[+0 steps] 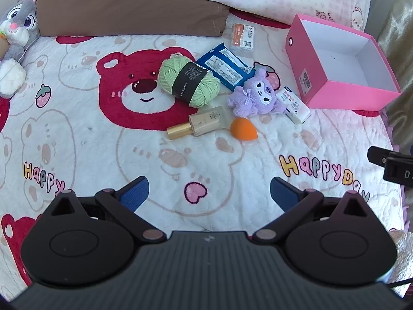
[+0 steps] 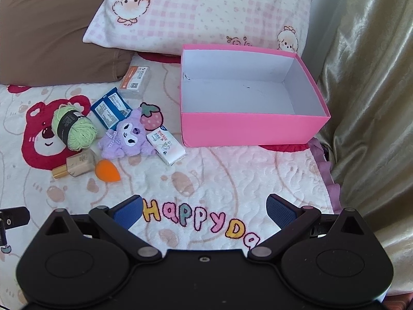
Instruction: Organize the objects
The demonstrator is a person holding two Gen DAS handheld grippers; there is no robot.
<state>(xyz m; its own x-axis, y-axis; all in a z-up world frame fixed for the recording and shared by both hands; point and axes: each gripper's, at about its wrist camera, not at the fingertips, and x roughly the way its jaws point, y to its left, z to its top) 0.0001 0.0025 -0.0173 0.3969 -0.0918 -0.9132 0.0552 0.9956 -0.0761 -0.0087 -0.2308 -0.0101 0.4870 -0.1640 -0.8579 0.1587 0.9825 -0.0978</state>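
Both grippers (image 1: 209, 193) (image 2: 204, 209) gape empty; only the left view shows the rabbit plush (image 1: 16, 25).

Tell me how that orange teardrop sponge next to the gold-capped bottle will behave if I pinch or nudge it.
The orange sponge looks soft and matte, so it will probably squash between the pads and grip without slipping. It seems light for its size. Its rounded teardrop shape may roll or wobble when nudged, though the fluffy blanket should damp that. The bottle lies close, so a push may bump it.

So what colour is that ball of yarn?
Light green yarn with a black paper band around it; the left wrist view shows it best.
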